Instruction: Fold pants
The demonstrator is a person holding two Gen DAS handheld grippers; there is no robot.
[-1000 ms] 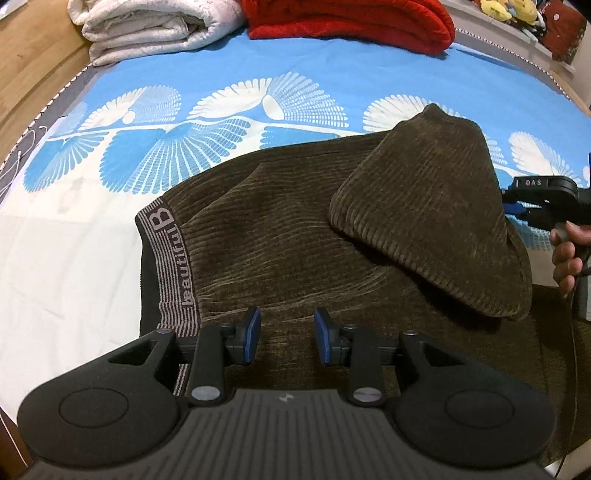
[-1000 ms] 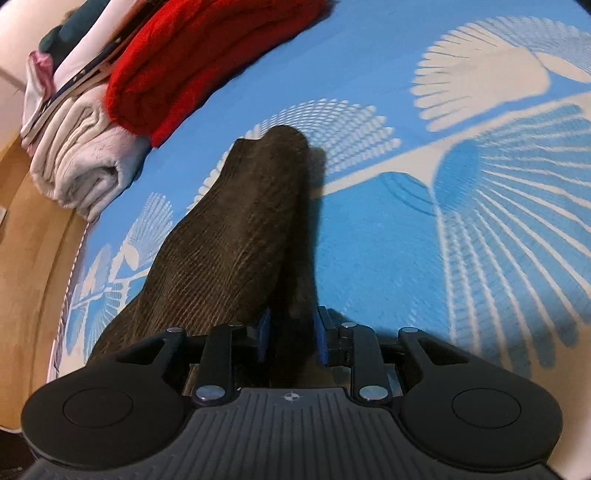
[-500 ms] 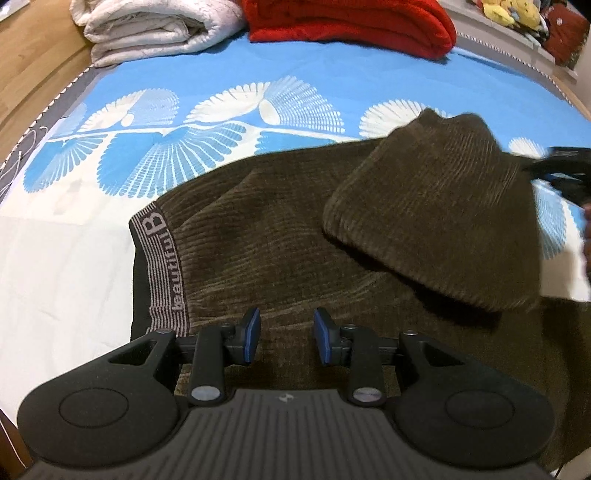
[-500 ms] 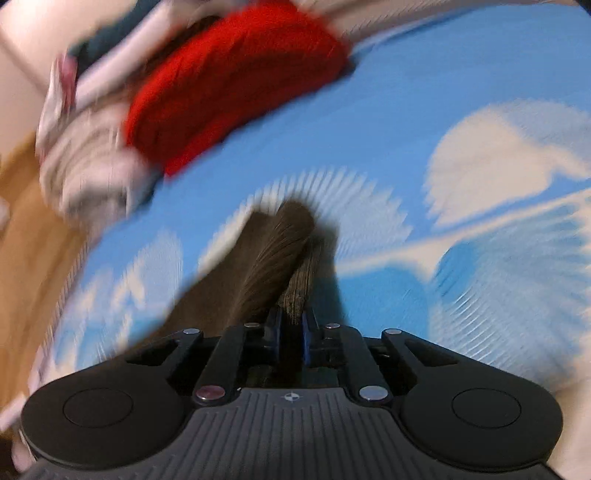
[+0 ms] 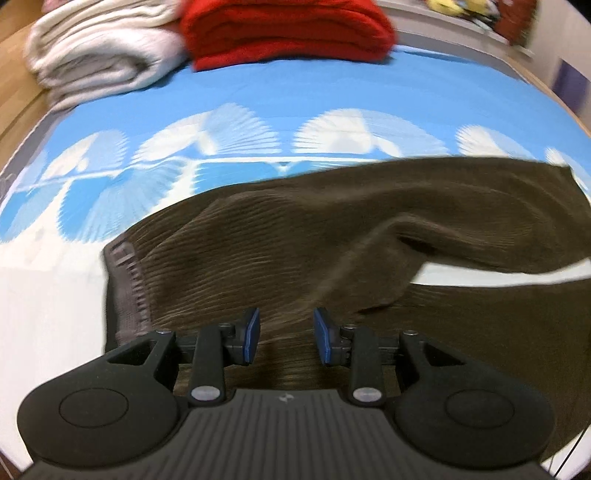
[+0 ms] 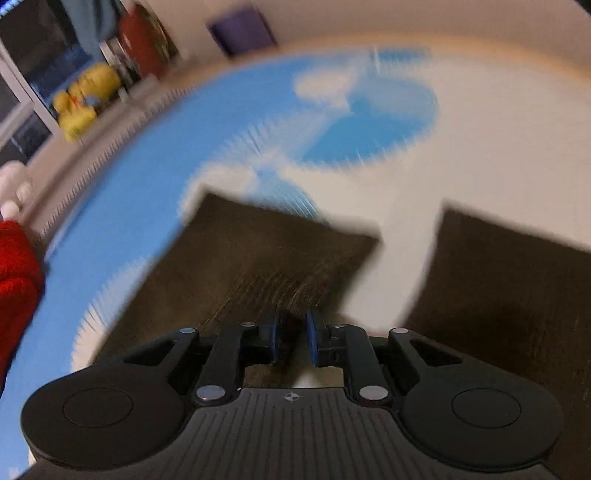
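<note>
Brown corduroy pants (image 5: 303, 236) lie spread on the blue and white bedsheet (image 5: 332, 92), with the grey waistband (image 5: 127, 280) at the left. One leg (image 5: 498, 206) stretches out to the right. My left gripper (image 5: 284, 336) is open and empty, low over the pants near the waist. In the right wrist view both leg ends show, one (image 6: 266, 254) ahead and one (image 6: 506, 280) at the right. My right gripper (image 6: 298, 339) has its jaws close together on the edge of the nearer leg. The view is blurred.
A folded white blanket (image 5: 99, 59) and a folded red blanket (image 5: 288, 29) sit at the far side of the bed. Yellow plush toys (image 6: 81, 99) and shelves stand beyond the bed's edge. A wooden floor strip (image 5: 14, 40) shows at far left.
My right gripper has pulled the folded-over leg back out to the right, so it lies stretched out now. The right view has swung round. My left gripper has stayed open over the waist.
</note>
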